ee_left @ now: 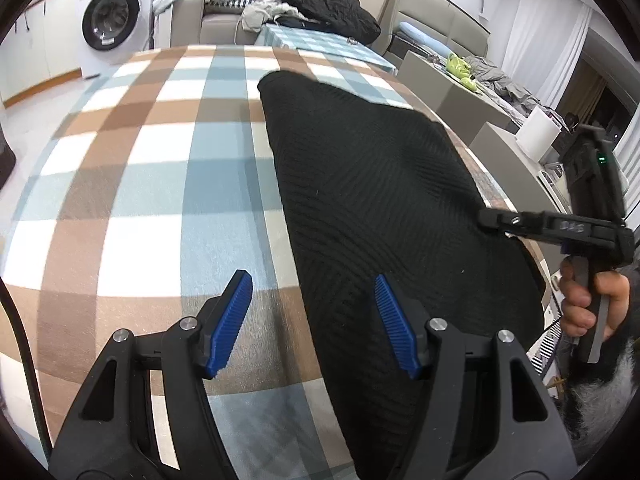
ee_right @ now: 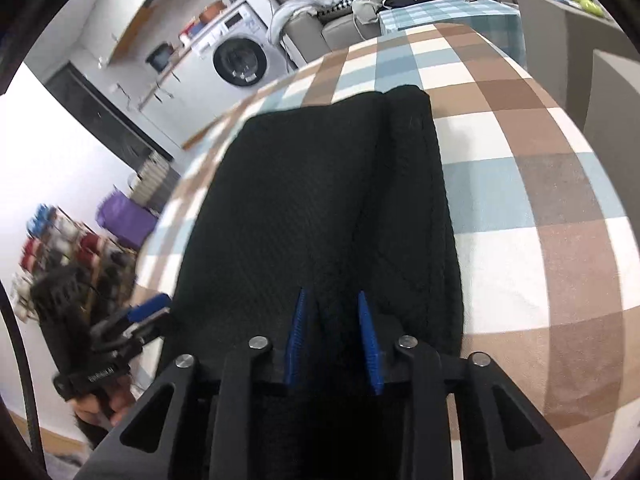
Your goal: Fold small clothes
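Note:
A black knit garment (ee_left: pixel 380 208) lies folded lengthwise on the checked tablecloth (ee_left: pixel 152 168). My left gripper (ee_left: pixel 312 276) is open above the garment's near left edge, with one blue pad over the bare cloth and the other over the knit. My right gripper (ee_right: pixel 331 296) hovers low over the garment (ee_right: pixel 320 200) at its near end. Its blue pads stand a little apart, with black knit under and between them and no grip showing. From the left wrist view, the right gripper (ee_left: pixel 490 219) reaches in over the garment's right edge, held by a hand (ee_left: pixel 592 300).
The table's edge curves close on the right (ee_left: pixel 520 200). Beyond the table are a second table with a teal checked cloth (ee_left: pixel 320 40), a sofa piled with dark clothes (ee_left: pixel 328 4) and a washing machine (ee_left: pixel 112 20). A shoe rack (ee_right: pixel 72 248) stands on the floor at the left.

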Motion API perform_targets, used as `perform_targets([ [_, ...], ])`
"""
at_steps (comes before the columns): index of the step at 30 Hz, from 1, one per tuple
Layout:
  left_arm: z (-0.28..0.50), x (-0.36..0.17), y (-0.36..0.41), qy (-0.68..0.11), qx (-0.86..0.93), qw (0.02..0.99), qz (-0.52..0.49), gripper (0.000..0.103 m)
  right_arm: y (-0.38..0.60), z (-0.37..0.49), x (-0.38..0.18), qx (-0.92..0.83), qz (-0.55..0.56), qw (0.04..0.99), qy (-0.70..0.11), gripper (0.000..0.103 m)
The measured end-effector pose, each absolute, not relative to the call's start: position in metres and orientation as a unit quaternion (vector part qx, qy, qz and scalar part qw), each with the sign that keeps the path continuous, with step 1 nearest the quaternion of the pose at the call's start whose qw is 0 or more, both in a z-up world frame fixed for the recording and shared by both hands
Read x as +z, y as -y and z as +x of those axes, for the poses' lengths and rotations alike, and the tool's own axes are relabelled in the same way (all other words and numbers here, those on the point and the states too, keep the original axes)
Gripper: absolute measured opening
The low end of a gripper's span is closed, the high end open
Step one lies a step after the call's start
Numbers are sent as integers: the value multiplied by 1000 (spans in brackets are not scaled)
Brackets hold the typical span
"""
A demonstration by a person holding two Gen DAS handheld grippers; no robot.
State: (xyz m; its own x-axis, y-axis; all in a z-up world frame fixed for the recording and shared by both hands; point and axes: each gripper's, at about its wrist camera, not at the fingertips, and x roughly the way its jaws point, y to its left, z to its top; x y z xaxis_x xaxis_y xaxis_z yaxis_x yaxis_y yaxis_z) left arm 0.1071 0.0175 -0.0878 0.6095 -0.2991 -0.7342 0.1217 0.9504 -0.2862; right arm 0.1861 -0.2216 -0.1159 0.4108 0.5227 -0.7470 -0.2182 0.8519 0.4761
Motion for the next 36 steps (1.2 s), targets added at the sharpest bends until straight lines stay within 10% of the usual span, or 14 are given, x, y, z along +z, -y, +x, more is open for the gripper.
perform_targets([
  [15, 75, -92, 57, -425, -248, 870, -18, 61, 223, 97, -115, 249, 161, 822, -487, 39],
  [18, 72, -98, 62, -426, -248, 870, 5, 61, 211, 97, -110, 257, 112, 835, -474, 8],
  [23, 70, -101, 62, -428, -255, 867, 3, 61, 215, 95, -101, 242, 82, 848, -464, 4],
  [36, 55, -80, 60, -418, -279, 865, 7, 61, 218, 90, -108, 266, 96, 833, -475, 26],
])
